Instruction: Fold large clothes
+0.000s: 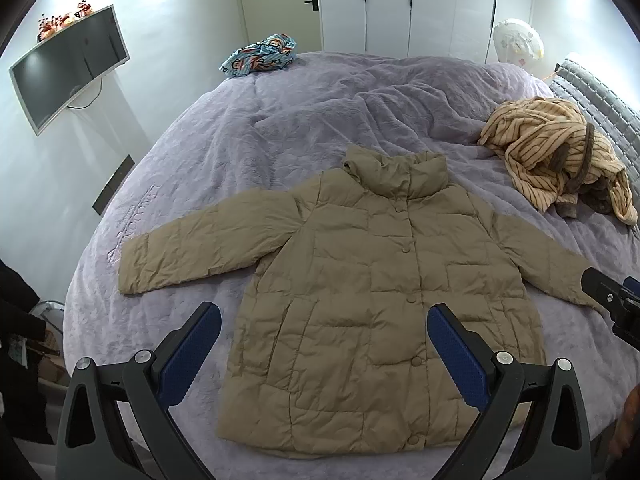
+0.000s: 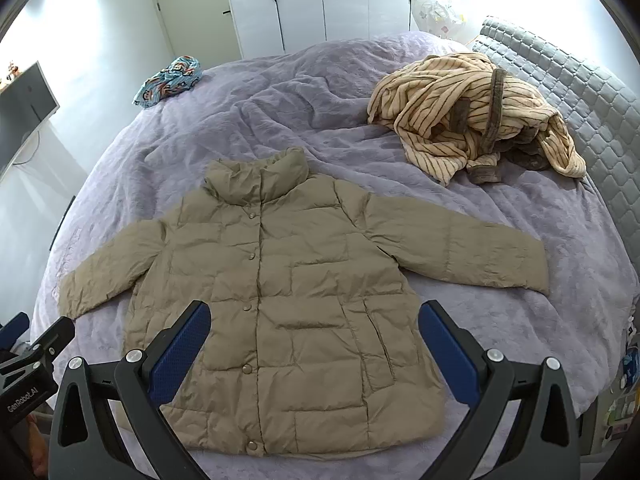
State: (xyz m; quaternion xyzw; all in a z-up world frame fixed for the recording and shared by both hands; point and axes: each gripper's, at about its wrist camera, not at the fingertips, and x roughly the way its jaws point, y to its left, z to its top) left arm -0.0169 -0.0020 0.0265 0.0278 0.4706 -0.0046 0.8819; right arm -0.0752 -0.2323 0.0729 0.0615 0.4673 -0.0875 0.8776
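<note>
Clearly jacket (image 1: 360,280) lies flat, buttoned, sleeves out on bed (image 1: 280,128) for folding; left gripper (image 1: 324,332) & right gripper (image 2: 314,332) hover, jaws wide open, empty.

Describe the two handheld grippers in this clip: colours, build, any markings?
Both match: the left gripper and right gripper each have two black angular plastic arms with silver pivot bolts, and jaws lined with blue textured pads. In the right wrist view, the left gripper's black body at the lower left edge carries white "GenRobot.AI" lettering. No cables or sleeves show clearly.
</note>
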